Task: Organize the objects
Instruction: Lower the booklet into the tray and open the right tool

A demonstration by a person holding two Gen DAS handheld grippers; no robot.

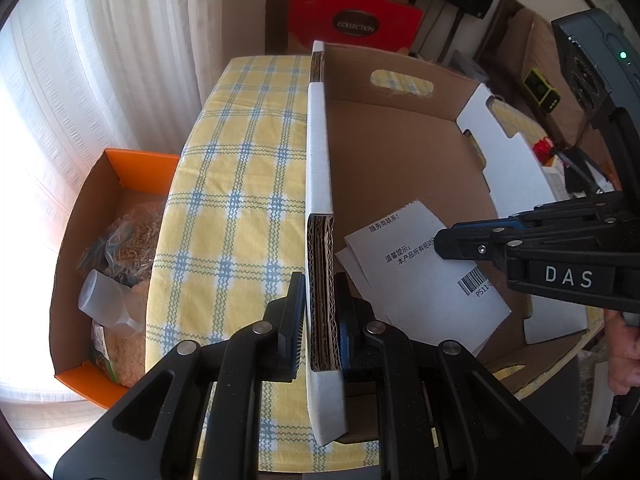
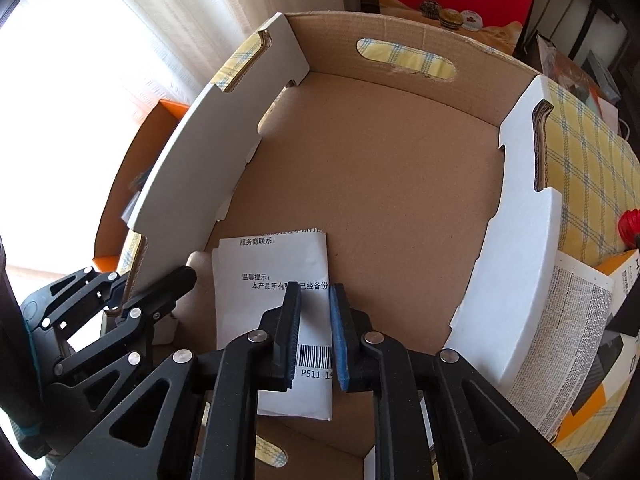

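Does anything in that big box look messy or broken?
Mostly fine. The cardboard box holds only a folded white paper lying loose on its floor. The far handle hole has ragged, torn edges.

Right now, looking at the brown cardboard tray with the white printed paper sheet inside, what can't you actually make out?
- White printed paper sheet: right wrist view, the right gripper covers part of its text and barcode.
- Orange cardboard box: left wrist view, the yellow checked tablecloth hides part of its contents.
- Brown cardboard tray: both views, near wall cut off by grippers.
- Left gripper: clamps the tray's side wall.
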